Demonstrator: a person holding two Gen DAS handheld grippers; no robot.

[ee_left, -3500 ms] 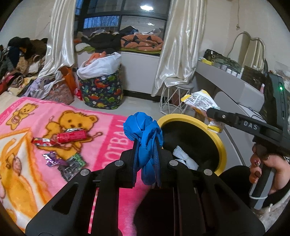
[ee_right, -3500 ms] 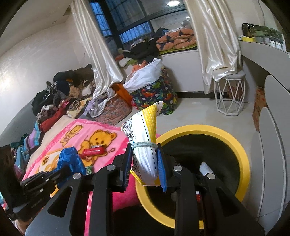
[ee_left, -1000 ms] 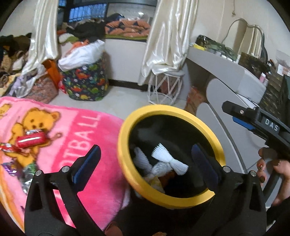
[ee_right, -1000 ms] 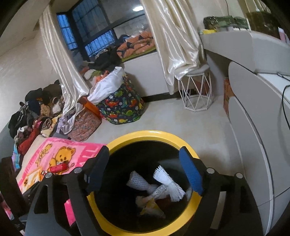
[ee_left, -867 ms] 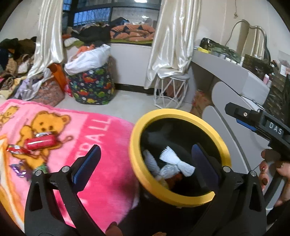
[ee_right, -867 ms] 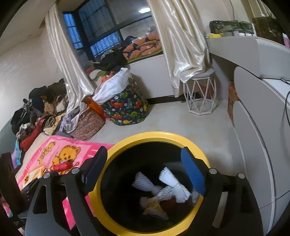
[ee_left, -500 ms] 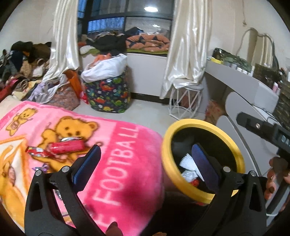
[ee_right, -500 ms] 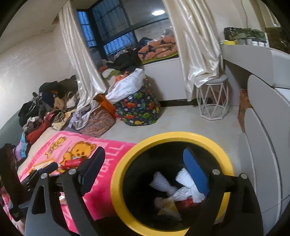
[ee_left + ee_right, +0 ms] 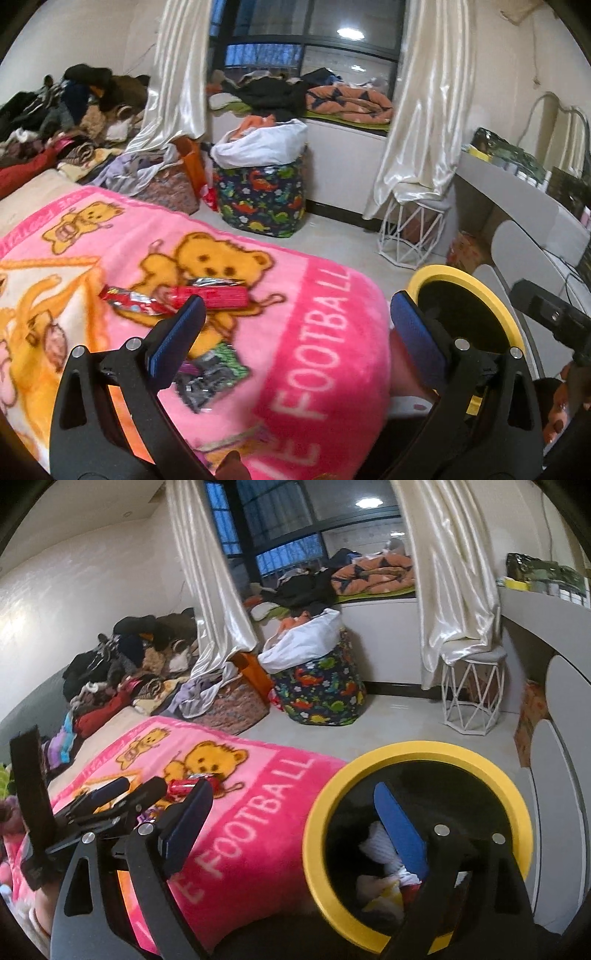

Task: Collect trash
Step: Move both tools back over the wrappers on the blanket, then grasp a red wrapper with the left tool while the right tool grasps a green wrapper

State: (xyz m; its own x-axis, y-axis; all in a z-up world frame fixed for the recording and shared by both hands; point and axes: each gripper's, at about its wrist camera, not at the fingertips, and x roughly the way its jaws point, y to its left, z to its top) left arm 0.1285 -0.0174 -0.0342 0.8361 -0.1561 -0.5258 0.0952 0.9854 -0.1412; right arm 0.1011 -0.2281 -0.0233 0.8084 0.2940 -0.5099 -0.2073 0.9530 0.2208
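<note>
Pink blanket [image 9: 303, 332]: fleece, bear print and "FOOTBALL" lettering, spread over the bed; carries the loose trash.
Red wrapper [image 9: 214, 297]: long, lies flat on the bear print, ahead of the left gripper's left pad; a second red-and-silver wrapper [image 9: 129, 300] touches its left end.
Dark wrappers [image 9: 207, 373]: crumpled purple, green and grey foil, on the blanket between the left gripper's fingers, blurred.
Bin [image 9: 417, 753]: black with a yellow rim, stands on the floor against the bed edge; white and yellow trash [image 9: 384, 849] inside.
Left gripper [image 9: 293, 325]: pads wide apart, nothing between them, over the blanket.
Right gripper [image 9: 295, 816]: pads wide apart, nothing gripped; right pad over the bin mouth, left pad over the blanket.
Dinosaur-print hamper [image 9: 262, 195]: on the floor beyond the bed, white cloth on top.
</note>
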